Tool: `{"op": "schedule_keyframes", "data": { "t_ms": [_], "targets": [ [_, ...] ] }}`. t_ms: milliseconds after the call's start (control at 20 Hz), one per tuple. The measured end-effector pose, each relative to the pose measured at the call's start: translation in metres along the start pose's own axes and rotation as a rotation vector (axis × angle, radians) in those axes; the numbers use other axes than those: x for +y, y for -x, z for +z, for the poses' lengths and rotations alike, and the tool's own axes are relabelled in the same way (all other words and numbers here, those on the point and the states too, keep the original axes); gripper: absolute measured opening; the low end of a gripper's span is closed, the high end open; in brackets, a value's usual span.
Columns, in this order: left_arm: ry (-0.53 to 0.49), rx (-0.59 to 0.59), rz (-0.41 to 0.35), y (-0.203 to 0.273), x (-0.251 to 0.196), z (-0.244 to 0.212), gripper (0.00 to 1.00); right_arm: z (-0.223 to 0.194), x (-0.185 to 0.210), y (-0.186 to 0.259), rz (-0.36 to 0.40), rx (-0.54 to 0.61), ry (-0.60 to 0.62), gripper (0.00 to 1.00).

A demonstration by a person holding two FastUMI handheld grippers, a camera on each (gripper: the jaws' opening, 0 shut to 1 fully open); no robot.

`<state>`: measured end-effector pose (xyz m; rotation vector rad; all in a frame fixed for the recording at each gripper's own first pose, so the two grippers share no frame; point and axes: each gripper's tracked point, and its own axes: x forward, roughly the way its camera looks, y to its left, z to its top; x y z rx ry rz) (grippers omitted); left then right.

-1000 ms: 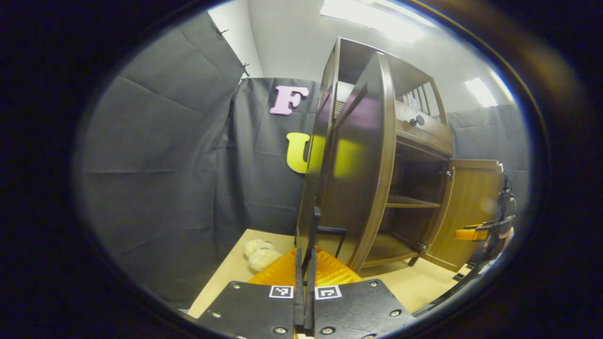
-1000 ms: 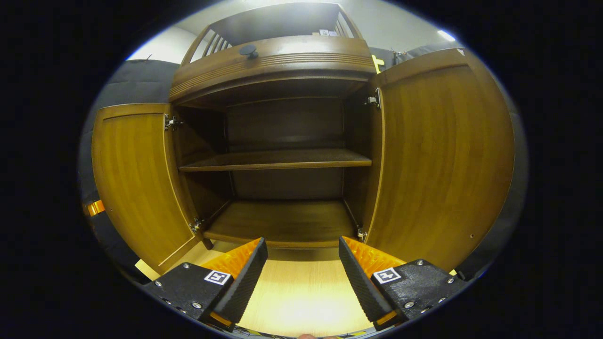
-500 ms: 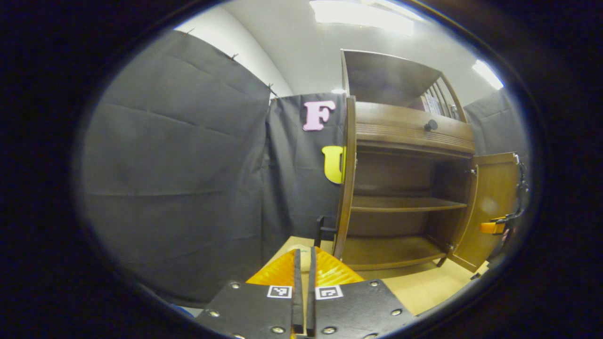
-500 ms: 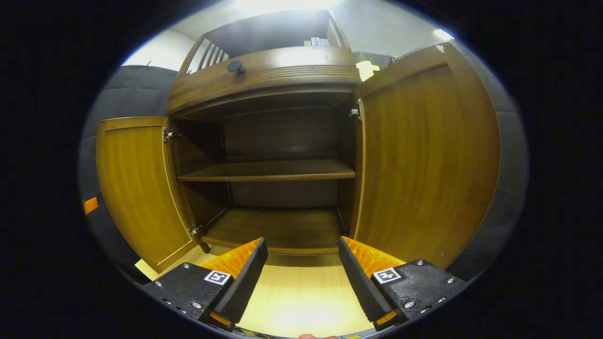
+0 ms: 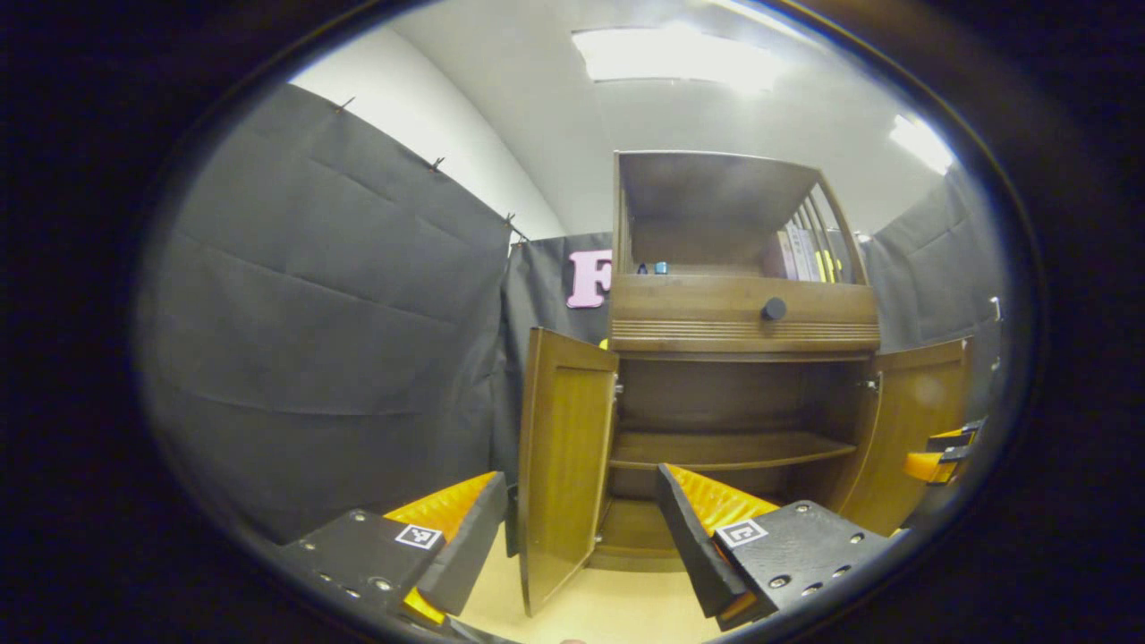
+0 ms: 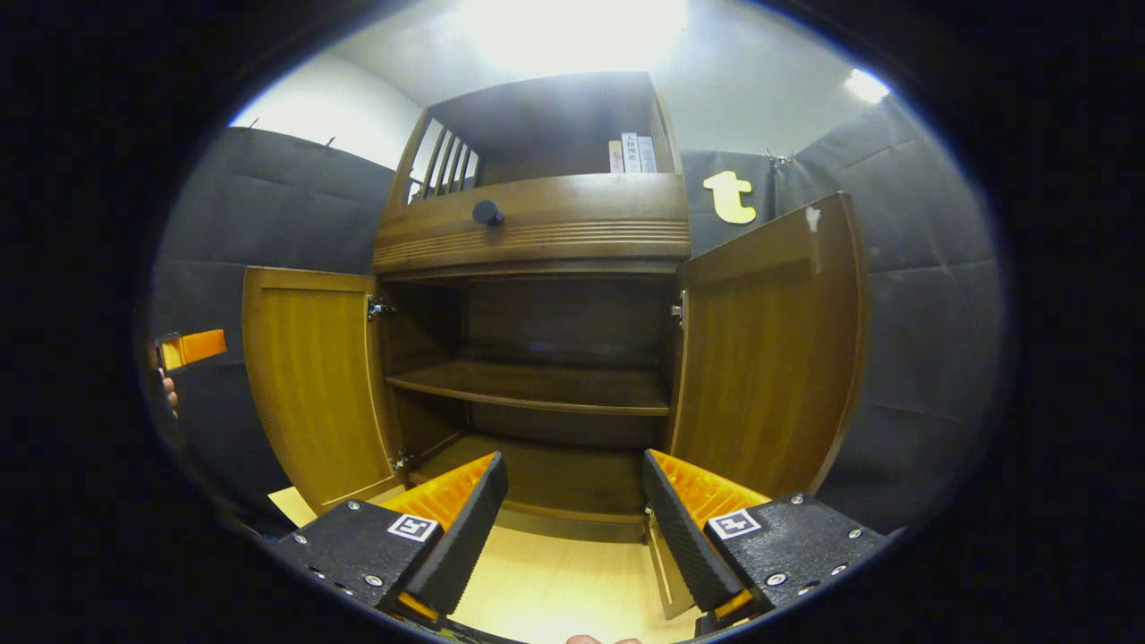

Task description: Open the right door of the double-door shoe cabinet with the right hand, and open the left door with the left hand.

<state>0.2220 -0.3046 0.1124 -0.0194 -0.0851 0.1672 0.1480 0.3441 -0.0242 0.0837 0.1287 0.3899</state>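
Left gripper (image 5: pixel 572 537) just let go — jaws wide now, like the right gripper (image 6: pixel 572 528) — so the brown wooden double-door shoe cabinet (image 6: pixel 537 233) on the desk's far edge stands fully open, job basically done.

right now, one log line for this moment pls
left door: open | right door: open | left gripper: open, empty | right gripper: open, empty | cabinet shelves: bare

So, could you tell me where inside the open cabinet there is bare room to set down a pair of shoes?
The middle shelf and the bottom board both lie bare between the left door and right door. The top shelf is crowded only at its right end, where books stand.
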Motion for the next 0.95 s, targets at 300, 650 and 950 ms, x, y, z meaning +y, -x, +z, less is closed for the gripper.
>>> {"op": "schedule_keyframes", "data": {
  "t_ms": [300,650,950],
  "targets": [
    [0.048,0.059,-0.012,0.006,-0.067,-0.014,1.00,-0.006,-0.035,0.030,-0.052,0.006,0.008,0.93],
    [0.052,0.091,-0.039,0.035,-0.096,-0.020,1.00,-0.015,-0.049,0.054,-0.061,0.010,-0.009,0.93],
    [-0.006,0.068,-0.065,0.037,-0.092,-0.001,1.00,0.002,-0.042,0.050,-0.103,-0.066,-0.063,0.93]
  ]
}}
